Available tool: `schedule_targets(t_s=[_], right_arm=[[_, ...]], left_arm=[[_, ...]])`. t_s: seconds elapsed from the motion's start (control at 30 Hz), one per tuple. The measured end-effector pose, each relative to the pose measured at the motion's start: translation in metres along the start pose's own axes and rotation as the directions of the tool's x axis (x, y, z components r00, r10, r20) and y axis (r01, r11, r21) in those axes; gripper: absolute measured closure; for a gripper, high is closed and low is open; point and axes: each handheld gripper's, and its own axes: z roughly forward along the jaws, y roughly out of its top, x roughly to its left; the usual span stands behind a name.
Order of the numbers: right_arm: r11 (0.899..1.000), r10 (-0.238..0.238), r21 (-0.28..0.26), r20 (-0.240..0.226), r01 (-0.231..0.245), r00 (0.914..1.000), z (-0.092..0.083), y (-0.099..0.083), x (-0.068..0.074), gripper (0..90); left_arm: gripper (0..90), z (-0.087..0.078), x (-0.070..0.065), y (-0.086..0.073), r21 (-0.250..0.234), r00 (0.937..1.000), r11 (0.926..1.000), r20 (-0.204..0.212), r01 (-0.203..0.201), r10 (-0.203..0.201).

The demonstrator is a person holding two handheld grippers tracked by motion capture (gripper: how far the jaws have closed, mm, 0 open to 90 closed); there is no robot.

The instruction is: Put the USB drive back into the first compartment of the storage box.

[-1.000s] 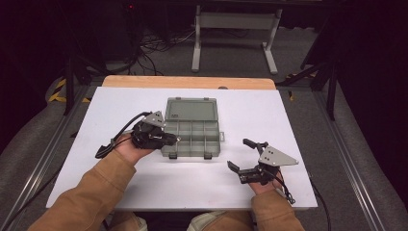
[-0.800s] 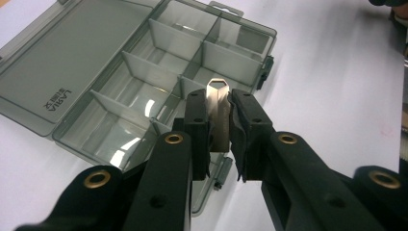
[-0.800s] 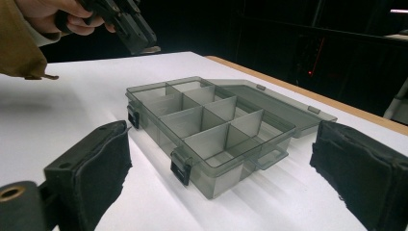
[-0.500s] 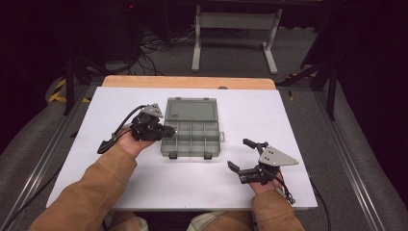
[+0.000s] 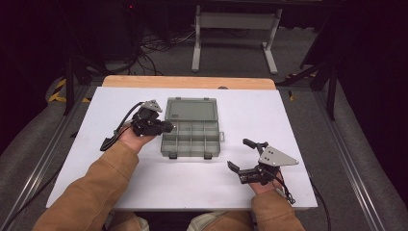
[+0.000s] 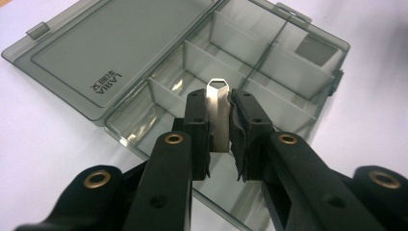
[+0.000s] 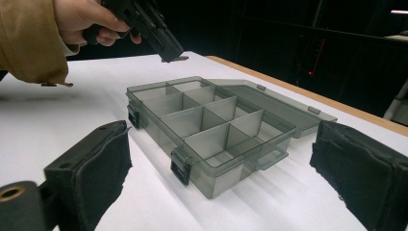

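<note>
The left gripper (image 6: 219,139) is clamping its jaws on a small flat metal piece (image 6: 217,103), holding it over the open grey organizer box (image 5: 191,129) on the white desk (image 5: 288,110). The right gripper (image 5: 243,156) is resting near the box with its jaws spread wide, gripping nothing.

Overhead light is flooding my white counter (image 5: 202,187) brightly while the room behind is sinking into near-black. Soft shadows are pooling under the box (image 7: 211,139); my claw's (image 6: 219,120) near parts are blurring.
</note>
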Motion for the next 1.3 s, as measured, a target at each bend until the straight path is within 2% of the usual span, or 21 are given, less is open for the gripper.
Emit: schedule_targets(t_s=[0.47,0.53,0.87,1.3], right_arm=[[1.0,-0.004,0.0,-0.002,0.004,1.0,0.0,0.0,0.0,6.4],[1.0,-0.004,0.0,-0.003,0.004,1.0,0.0,0.0,0.0,6.4],[1.0,-0.004,-0.003,-0.007,0.004,1.0,0.0,0.0,0.0,6.4],[1.0,-0.002,-0.005,-0.008,0.002,1.0,0.0,0.0,-0.001,6.4]], left_arm=[[78.3,0.009,0.011,-0.001,0.0,0.9989,0.9991,-0.022,0.041,-0.041],[78.3,0.01,0.013,-0.002,0.004,0.999,0.9993,-0.025,0.037,-0.037],[78.2,0.021,0.021,-0.005,0.02,0.9973,0.9977,-0.037,0.064,-0.063],[78.3,0.032,0.025,-0.007,0.044,0.997,0.997,-0.045,0.064,-0.062]])
